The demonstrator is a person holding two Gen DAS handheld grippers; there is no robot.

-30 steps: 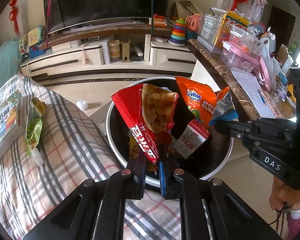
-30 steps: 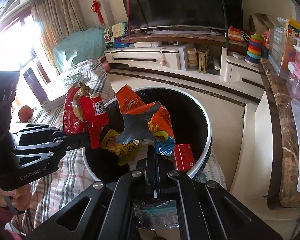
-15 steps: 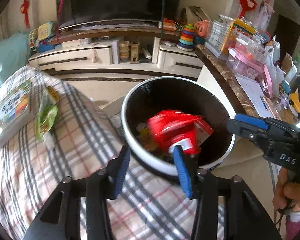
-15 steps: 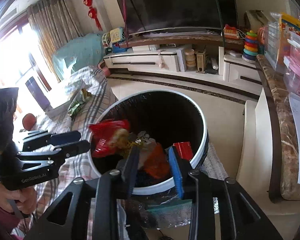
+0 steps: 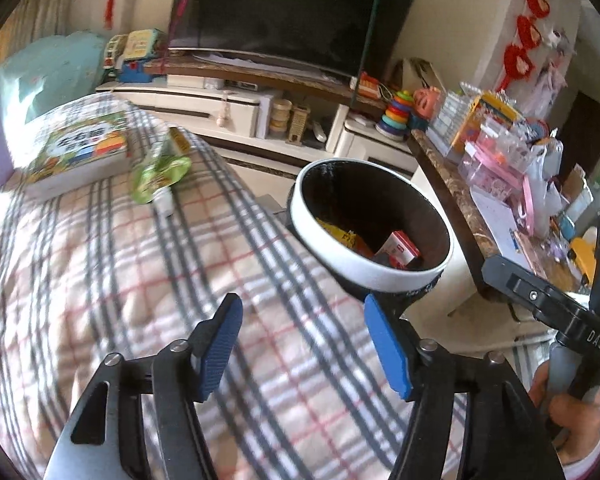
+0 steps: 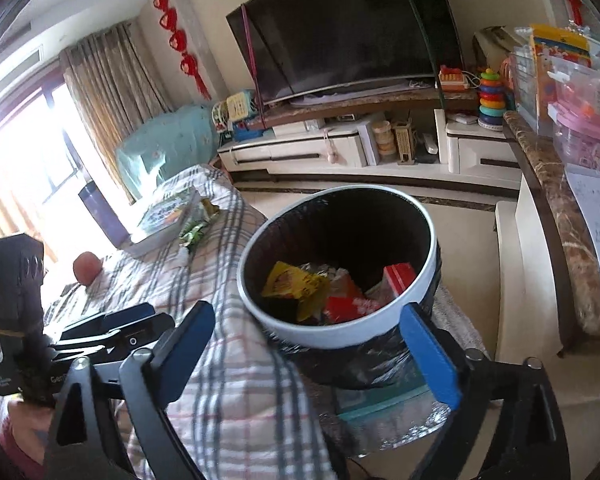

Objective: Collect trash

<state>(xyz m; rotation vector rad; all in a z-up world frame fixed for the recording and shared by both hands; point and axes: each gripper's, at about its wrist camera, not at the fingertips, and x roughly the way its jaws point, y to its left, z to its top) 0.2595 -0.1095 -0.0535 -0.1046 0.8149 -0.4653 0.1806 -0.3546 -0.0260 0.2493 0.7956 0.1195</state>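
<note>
A black bin with a white rim [image 5: 328, 236] [image 6: 340, 338] stands beside the plaid-covered sofa. Red, yellow and orange wrappers [image 6: 320, 288] and a red-and-white carton [image 5: 400, 246] lie inside it. My left gripper [image 5: 304, 344] hangs over the plaid cover [image 5: 140, 280], left of the bin, its jaws still opening with nothing between them. My right gripper [image 6: 312, 340] is above the bin's near rim, jaws opening wide and empty. A green snack pouch [image 5: 158, 174] [image 6: 198, 228] lies on the sofa further back. In the right wrist view the left gripper [image 6: 116, 324] shows at the lower left.
A picture book [image 5: 80, 152] lies on the sofa near the pouch. A marble-topped counter [image 5: 452, 192] crowded with boxes runs along the right. A TV [image 6: 340, 28] on a white cabinet [image 6: 320, 152] fills the back. Silver foil [image 6: 396, 412] lies at the bin's foot.
Both grippers opened and dropped their wrappers into the bin. My left gripper then swung left over the sofa cover; the right one drew back a little from the bin.
</note>
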